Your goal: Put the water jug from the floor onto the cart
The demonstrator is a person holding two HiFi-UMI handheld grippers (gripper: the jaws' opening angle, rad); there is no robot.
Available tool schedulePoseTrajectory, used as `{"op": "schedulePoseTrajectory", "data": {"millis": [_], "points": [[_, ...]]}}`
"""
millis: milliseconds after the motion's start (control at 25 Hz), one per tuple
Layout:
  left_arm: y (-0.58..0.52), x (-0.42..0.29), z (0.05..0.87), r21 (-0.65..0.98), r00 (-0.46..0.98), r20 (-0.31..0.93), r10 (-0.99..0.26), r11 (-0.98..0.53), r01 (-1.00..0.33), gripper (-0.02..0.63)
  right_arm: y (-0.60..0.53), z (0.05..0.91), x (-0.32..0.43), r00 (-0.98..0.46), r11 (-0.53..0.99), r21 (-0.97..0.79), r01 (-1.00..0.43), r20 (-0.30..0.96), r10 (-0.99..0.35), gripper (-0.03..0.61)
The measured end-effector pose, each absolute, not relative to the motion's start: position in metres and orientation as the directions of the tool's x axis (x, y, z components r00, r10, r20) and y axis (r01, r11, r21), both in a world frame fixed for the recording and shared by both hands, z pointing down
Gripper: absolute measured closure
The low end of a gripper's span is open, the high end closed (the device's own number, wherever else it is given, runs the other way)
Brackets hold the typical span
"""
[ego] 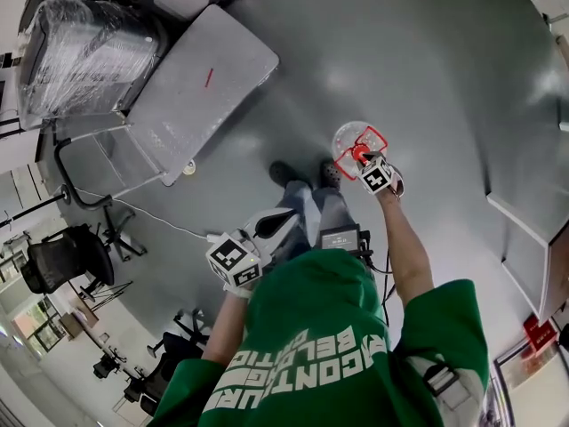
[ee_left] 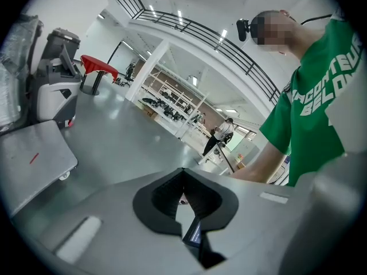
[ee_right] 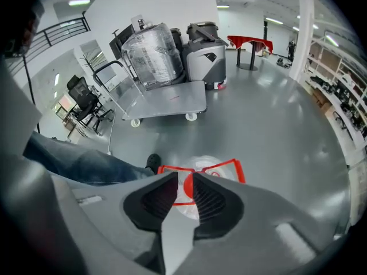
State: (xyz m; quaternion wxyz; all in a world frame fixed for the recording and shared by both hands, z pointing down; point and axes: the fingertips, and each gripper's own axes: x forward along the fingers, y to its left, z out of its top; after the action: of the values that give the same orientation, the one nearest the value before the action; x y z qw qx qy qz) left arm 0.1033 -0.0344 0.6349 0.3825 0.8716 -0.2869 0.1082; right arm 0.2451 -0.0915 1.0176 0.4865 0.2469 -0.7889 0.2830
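Note:
The water jug (ego: 354, 140) stands on the grey floor just ahead of the person's shoes; it is clear, with a red cap and a red handle frame. My right gripper (ego: 366, 160) hangs right over its top, pointing steeply down. In the right gripper view the jug (ee_right: 209, 166) shows beyond the right gripper (ee_right: 184, 176), whose jaws stand a little apart with the red cap seen through the gap and nothing touching the pads. The left gripper (ego: 267, 228) is held by the person's waist; in its own view the left gripper (ee_left: 183, 171) has its tips together and holds nothing. The flat grey cart (ego: 200, 87) is at upper left.
A large plastic-wrapped drum (ee_right: 152, 53) sits at the cart's (ee_right: 172, 102) handle end, and a floor-cleaning machine (ee_right: 206, 56) stands behind it. Office chairs (ego: 67, 256) and a cable (ego: 151, 216) lie to the left. A red table (ee_right: 249, 42) is far back.

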Motion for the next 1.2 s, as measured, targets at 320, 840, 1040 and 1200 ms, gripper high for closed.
{"op": "schedulePoseTrajectory", "data": {"millis": [320, 840, 1040, 1200], "points": [[-0.027, 0.109, 0.644, 0.617, 0.809, 0.425, -0.405, -0.524, -0.587, 0.6, -0.087, 1.041, 0.251, -0.384, 0.681, -0.206, -0.702, 0.915, -0.119, 0.4], [-0.019, 0.137, 0.653, 0.665, 0.841, 0.377, -0.389, -0.518, -0.538, 0.6, -0.081, 1.055, 0.269, -0.321, 0.623, -0.172, -0.763, 0.938, -0.134, 0.341], [-0.016, 0.134, 0.662, 0.668, 0.827, 0.39, -0.405, -0.494, -0.557, 0.6, -0.072, 1.067, 0.266, -0.325, 0.65, -0.178, -0.739, 0.939, -0.111, 0.311], [-0.016, 0.132, 0.672, 0.682, 0.825, 0.399, -0.399, -0.472, -0.558, 0.6, -0.072, 1.079, 0.266, -0.305, 0.658, -0.154, -0.737, 0.945, -0.121, 0.309]]}}
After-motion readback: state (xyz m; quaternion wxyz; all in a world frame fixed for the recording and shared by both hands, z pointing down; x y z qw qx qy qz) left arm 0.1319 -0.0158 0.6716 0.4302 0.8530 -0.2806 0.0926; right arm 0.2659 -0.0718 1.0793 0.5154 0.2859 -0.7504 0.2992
